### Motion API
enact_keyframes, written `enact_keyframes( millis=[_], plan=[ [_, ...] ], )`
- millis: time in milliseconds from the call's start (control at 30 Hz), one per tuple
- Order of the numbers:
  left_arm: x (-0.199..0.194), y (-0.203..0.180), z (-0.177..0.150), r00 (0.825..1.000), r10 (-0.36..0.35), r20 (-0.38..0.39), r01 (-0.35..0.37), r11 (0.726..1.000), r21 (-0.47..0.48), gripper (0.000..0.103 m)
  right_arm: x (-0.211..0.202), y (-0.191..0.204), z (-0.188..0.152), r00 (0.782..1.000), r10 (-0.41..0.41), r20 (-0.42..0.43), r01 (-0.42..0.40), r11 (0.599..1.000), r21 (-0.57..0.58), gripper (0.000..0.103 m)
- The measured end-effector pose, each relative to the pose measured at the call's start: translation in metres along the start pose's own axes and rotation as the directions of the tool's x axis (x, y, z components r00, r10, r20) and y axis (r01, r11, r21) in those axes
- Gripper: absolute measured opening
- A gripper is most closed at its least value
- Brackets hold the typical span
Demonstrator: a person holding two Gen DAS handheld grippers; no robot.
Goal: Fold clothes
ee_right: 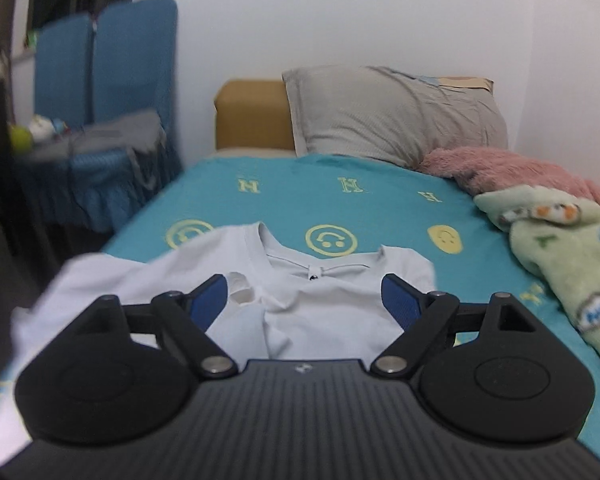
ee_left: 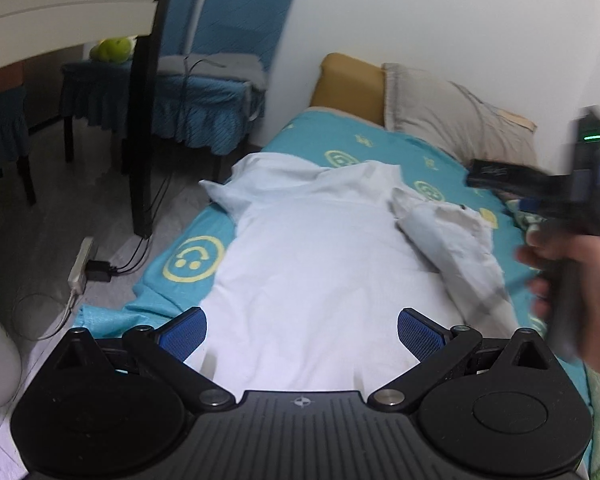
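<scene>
A white T-shirt lay spread on the bed, on a teal sheet printed with yellow smiley faces and letters. Its neckline pointed toward the head of the bed, and in the left wrist view one sleeve lay folded inward over the body of the shirt, crumpled, while the other sleeve stuck out toward the bed's edge.

The left gripper hung over the shirt's lower part with its blue pads set wide apart and only flat cloth showing between them. The right gripper stood above the shirt's upper part near the collar, its jaws spread wide and nothing clamped. In the left wrist view that tool appeared blurred at the right edge, held by a hand.

A grey pillow leaned on a tan headboard. A pink plush blanket and a pale green printed blanket lay along one side of the bed. Blue-covered chairs stood beside it, and a power strip lay on the floor.
</scene>
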State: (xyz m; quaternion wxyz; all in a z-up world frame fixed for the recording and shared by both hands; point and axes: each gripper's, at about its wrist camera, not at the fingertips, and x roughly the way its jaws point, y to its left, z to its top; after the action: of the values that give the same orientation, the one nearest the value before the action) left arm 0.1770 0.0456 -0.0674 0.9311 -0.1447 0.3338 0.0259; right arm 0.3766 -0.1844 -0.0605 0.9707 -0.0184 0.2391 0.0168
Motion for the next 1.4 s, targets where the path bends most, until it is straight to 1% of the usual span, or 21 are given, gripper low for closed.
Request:
enact_keyframes(
  millis=[100,200,333,400,433,467,533,600,667,700,767,900,1033,1100,1133,1167,1233,1267,1300,1333,1400],
  plan=[
    [-0.009,-0.013,-0.009,0.999,-0.051,-0.002,0.051,0.999,0.009,0.103,-0.072,-0.021,-0.003,1.000,0.011,-0.004,-0.010,0.999,0.039,0.086],
    [-0.017,-0.025,-0.020,0.994,-0.104,-0.023,0.104,0.994,0.020,0.103,-0.149,-0.049,-0.020,1.000,-0.004,-0.025,0.006,0.997,0.079,0.085],
    [-0.027,-0.045,-0.036,0.982,-0.177,-0.061,0.182,0.980,0.078,0.102,-0.242,-0.086,-0.062,0.999,-0.012,-0.045,0.020,0.985,0.171,0.086],
    [-0.029,-0.057,-0.043,0.965,-0.241,-0.104,0.251,0.964,0.091,0.101,-0.275,-0.106,-0.087,0.999,0.013,-0.035,-0.004,0.965,0.262,0.086],
    [-0.030,-0.063,-0.049,0.952,-0.278,-0.130,0.290,0.954,0.082,0.101,-0.288,-0.115,-0.099,0.999,0.027,-0.029,-0.017,0.950,0.311,0.085],
    [-0.030,-0.068,-0.054,0.936,-0.315,-0.155,0.329,0.942,0.071,0.101,-0.298,-0.123,-0.108,0.999,0.039,-0.022,-0.028,0.935,0.353,0.085],
    [-0.026,-0.077,-0.067,0.892,-0.401,-0.208,0.413,0.911,0.014,0.097,-0.311,-0.136,-0.122,0.998,0.055,-0.006,-0.048,0.908,0.417,0.085],
    [-0.018,-0.085,-0.080,0.839,-0.478,-0.258,0.477,0.876,-0.072,0.092,-0.320,-0.150,-0.133,0.999,0.048,0.012,-0.048,0.881,0.470,0.085],
    [-0.005,-0.093,-0.096,0.782,-0.542,-0.308,0.523,0.839,-0.150,0.086,-0.319,-0.163,-0.139,0.999,0.051,0.013,-0.051,0.856,0.515,0.086],
    [0.003,-0.099,-0.103,0.757,-0.565,-0.328,0.538,0.824,-0.179,0.082,-0.317,-0.169,-0.142,0.998,0.056,0.011,-0.053,0.843,0.536,0.086],
    [0.018,-0.111,-0.116,0.732,-0.580,-0.356,0.547,0.813,-0.200,0.077,-0.311,-0.181,-0.148,0.997,0.071,-0.003,-0.056,0.816,0.575,0.086],
    [0.040,-0.128,-0.134,0.736,-0.553,-0.390,0.552,0.824,-0.126,0.071,-0.302,-0.190,-0.159,0.993,0.112,-0.031,-0.067,0.769,0.636,0.086],
    [0.043,-0.142,-0.138,0.747,-0.566,-0.350,0.598,0.801,-0.019,0.070,-0.294,-0.194,-0.165,0.986,0.160,-0.043,-0.089,0.730,0.678,0.086],
    [0.048,-0.145,-0.138,0.743,-0.578,-0.337,0.611,0.791,-0.010,0.068,-0.292,-0.193,-0.166,0.983,0.178,-0.043,-0.100,0.720,0.687,0.086],
    [0.050,-0.144,-0.137,0.736,-0.591,-0.331,0.621,0.784,-0.020,0.064,-0.290,-0.193,-0.167,0.982,0.183,-0.047,-0.100,0.718,0.689,0.086],
    [0.052,-0.143,-0.135,0.728,-0.603,-0.324,0.630,0.776,-0.030,0.062,-0.288,-0.192,-0.167,0.981,0.186,-0.054,-0.098,0.716,0.691,0.086],
    [0.054,-0.141,-0.132,0.712,-0.637,-0.297,0.655,0.754,-0.047,0.054,-0.284,-0.191,-0.169,0.979,0.192,-0.067,-0.093,0.714,0.694,0.086],
    [0.054,-0.141,-0.130,0.697,-0.657,-0.286,0.673,0.737,-0.054,0.052,-0.281,-0.191,-0.169,0.978,0.197,-0.075,-0.090,0.711,0.697,0.086],
    [0.054,-0.141,-0.129,0.676,-0.679,-0.287,0.694,0.718,-0.062,0.048,-0.278,-0.190,-0.170,0.976,0.203,-0.083,-0.088,0.708,0.701,0.086],
    [0.054,-0.141,-0.127,0.654,-0.700,-0.287,0.714,0.696,-0.071,0.047,-0.276,-0.190,-0.171,0.974,0.210,-0.090,-0.087,0.704,0.705,0.086],
    [0.056,-0.143,-0.127,0.593,-0.750,-0.294,0.765,0.639,-0.085,0.044,-0.273,-0.189,-0.173,0.971,0.219,-0.100,-0.085,0.698,0.711,0.086]
  ],
)
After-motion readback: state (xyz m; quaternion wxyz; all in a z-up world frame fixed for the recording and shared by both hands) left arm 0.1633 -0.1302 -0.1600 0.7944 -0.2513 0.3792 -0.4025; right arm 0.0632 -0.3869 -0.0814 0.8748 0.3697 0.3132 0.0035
